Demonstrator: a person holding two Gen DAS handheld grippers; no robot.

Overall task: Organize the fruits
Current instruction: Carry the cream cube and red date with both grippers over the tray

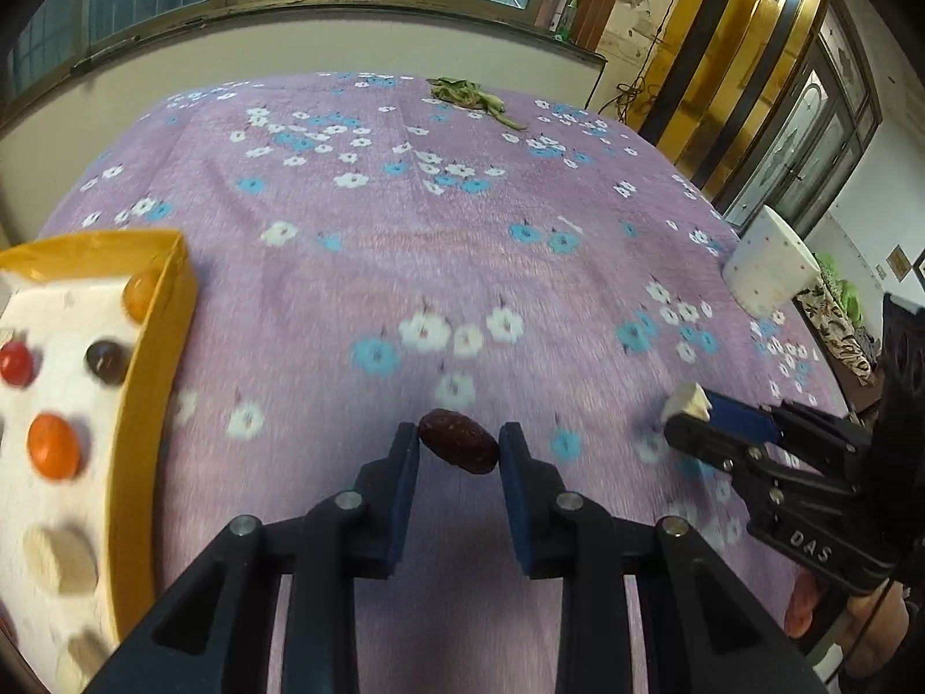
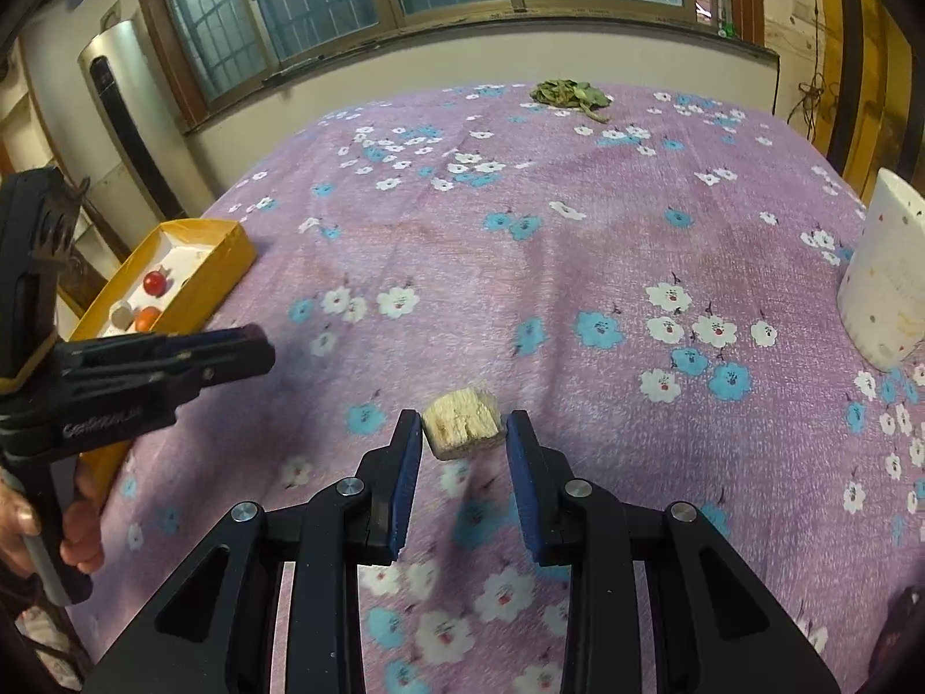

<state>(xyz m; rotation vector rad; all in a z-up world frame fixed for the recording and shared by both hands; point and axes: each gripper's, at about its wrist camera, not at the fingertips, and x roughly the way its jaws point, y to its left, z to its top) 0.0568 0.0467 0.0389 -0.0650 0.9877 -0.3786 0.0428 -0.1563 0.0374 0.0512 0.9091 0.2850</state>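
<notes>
My left gripper (image 1: 459, 445) is shut on a dark red date (image 1: 458, 449), held just above the purple flowered cloth. My right gripper (image 2: 462, 434) is shut on a pale, rough fruit chunk (image 2: 461, 423), also clear of the cloth. A yellow-sided box (image 1: 151, 358) with a white floor lies to the left of the left gripper. It holds a small orange fruit (image 1: 53, 444), a red one (image 1: 15, 363), a dark round one (image 1: 107, 361) and pale slices (image 1: 60, 558). In the left wrist view the right gripper (image 1: 688, 405) shows at the right with its chunk.
A white dotted cup (image 2: 887, 283) stands at the right edge of the table. A heap of dried green leaves (image 2: 569, 93) lies at the far edge. The left gripper (image 2: 254, 347) and the hand holding it fill the left side of the right wrist view. A wall with windows runs behind.
</notes>
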